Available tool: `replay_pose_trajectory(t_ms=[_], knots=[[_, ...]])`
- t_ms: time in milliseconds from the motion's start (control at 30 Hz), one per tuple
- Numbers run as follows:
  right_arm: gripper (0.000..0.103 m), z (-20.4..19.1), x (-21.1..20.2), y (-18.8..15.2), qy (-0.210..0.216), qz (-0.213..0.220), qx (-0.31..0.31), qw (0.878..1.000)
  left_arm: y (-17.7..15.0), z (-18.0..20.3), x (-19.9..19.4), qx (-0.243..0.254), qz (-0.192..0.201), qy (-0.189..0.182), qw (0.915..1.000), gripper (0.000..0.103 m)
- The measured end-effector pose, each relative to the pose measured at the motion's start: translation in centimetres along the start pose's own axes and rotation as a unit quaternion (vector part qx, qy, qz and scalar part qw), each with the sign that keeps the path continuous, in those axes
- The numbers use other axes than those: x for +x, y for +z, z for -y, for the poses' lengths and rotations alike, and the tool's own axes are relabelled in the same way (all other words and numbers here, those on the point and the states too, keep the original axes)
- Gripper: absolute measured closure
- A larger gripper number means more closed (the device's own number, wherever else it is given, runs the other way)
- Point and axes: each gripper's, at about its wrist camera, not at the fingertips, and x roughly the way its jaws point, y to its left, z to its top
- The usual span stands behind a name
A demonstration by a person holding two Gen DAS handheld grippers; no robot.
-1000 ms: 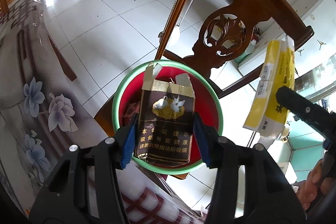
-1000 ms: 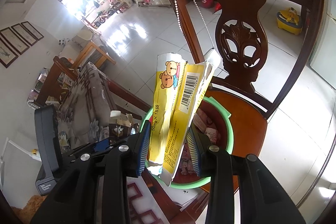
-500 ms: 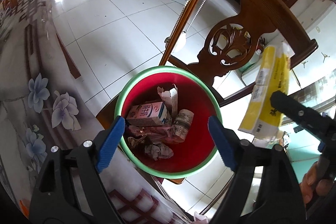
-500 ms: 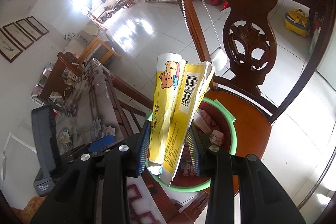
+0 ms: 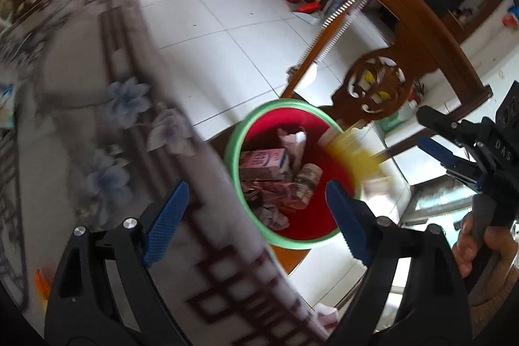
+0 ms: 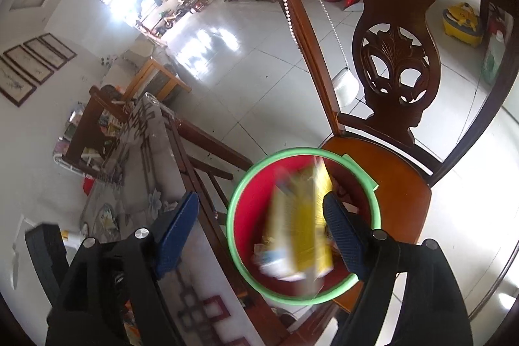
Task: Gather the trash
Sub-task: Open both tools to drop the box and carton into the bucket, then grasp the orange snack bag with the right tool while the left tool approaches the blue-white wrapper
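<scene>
A red bin with a green rim (image 5: 236,135) (image 6: 240,184) stands on a wooden chair seat (image 6: 399,184) beside the table. It holds a pink carton (image 5: 262,162), crumpled wrappers and other trash. A yellow box (image 6: 301,229) is blurred, falling free into the bin; it also shows as a yellow smear in the left wrist view (image 5: 353,151). My right gripper (image 6: 261,232) is open and empty above the bin, and shows at the right of the left wrist view (image 5: 447,141). My left gripper (image 5: 256,216) is open and empty over the table edge and bin.
A floral tablecloth (image 5: 97,119) covers the table at left. The carved wooden chair back (image 6: 395,60) rises behind the bin, with a bead cord (image 6: 292,12) hanging over it. White tiled floor (image 5: 227,21) lies beyond.
My left gripper let go of the dark cigarette box a second ago and has drawn back over the table. My right gripper has just opened and the yellow box is dropping into the bin.
</scene>
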Motion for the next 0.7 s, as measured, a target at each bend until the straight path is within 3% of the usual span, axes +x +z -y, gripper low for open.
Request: replay_pose_trajectory(t_ms=[300,533,700], knots=[[0.026,-3.2,1.5,-1.0,0.002,-0.024,-0.027,0.999,-1.4,-3.9,-2.5,-0.039,0.018,0.010,0.9990,0.019],[0.026,-7.5,3.3,-3.4,0.006,-0.048,-0.054,0.997,-4.2,-6.4,-6.4,-0.058,0.034,-0.033,0.9972,0.015],[0.025,-11.9,4.4,-6.2,0.013,-0.068,-0.083,0.994,-6.4,-9.7,-9.2,-0.053,0.050,-0.013,0.9972,0.015]])
